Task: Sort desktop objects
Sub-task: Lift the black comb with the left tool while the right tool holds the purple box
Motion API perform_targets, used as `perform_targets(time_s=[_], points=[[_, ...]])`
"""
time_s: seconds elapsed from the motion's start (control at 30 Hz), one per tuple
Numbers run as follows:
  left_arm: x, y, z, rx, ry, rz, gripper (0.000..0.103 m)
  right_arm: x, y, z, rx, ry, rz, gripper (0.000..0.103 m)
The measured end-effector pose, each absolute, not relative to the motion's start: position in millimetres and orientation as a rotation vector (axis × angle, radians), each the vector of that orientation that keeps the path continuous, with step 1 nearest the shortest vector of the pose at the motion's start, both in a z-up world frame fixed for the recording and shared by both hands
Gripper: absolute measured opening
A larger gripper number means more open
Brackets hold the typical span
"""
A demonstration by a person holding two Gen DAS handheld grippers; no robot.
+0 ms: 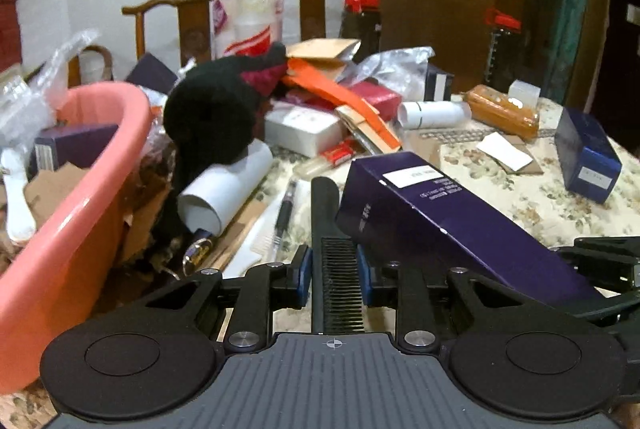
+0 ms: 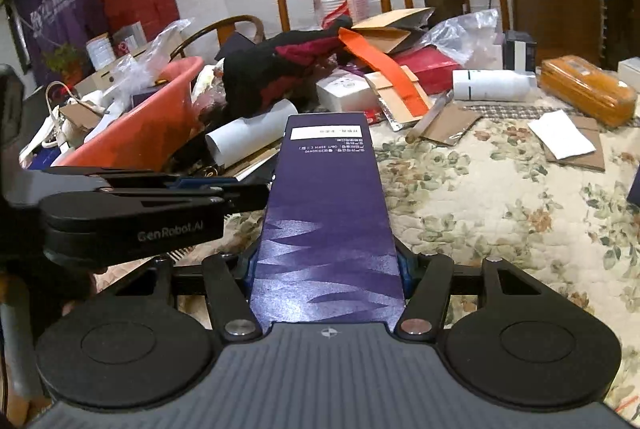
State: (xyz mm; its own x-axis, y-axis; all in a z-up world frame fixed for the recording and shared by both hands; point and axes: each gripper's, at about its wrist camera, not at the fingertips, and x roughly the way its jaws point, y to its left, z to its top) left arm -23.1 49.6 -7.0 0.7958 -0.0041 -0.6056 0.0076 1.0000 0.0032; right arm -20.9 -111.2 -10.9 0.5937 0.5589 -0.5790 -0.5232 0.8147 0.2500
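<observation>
Two grippers at work over a flower-print tablecloth (image 2: pixel 500 189), each pinching something. Left gripper (image 1: pixel 334 279): blue-padded fingers (image 1: pixel 303 275) pressed against the sides of a black comb (image 1: pixel 332 249), held lengthwise with the handle pointing away over the table and the teeth toward the camera. Right gripper (image 2: pixel 326 265): fingers closed on the flanks of a long purple box (image 2: pixel 326 205), white label at its far end, sticking forward above the cloth; in the left wrist view, same purple box (image 1: pixel 440 217) slanting just beside the comb on its right, too close to tell whether touching. Left gripper (image 2: pixel 132 213) also visible side-on in the right wrist view, just left of the box. To the left, a pink tub (image 1: pixel 80 197) already holding a dark box, cardboard scraps and a white utensil. Beside the tub, a black knit hat (image 1: pixel 212 117) draped over a rolled white tube (image 1: pixel 228 189), with a pen (image 1: pixel 286 213) and a white comb (image 1: pixel 256 245) lying on the cloth near the black comb. Farther back, a heap: white carton (image 1: pixel 304 125), orange strap (image 1: pixel 340 97), red box (image 1: pixel 380 99), white cylinder (image 1: pixel 434 113), orange packet (image 1: pixel 502 111). Well apart on the right, a blue box (image 1: pixel 588 155) standing on the cloth. Behind the pile, a bag of paper cups (image 1: pixel 248 13) and wooden chairs (image 1: pixel 172 9).
</observation>
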Motion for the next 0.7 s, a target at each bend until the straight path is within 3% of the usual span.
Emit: perform_targets(time_s=[0.23,0.7], points=[[-17,58,-13,-0.103,0.720,-0.025,0.021,-18,-111,-13,0.073,0.704,0.628,0.065],[-29,53,-2,-0.101,0.659,-0.039,0.018,-26,-110,-10,0.093,0.646,0.639,0.064]])
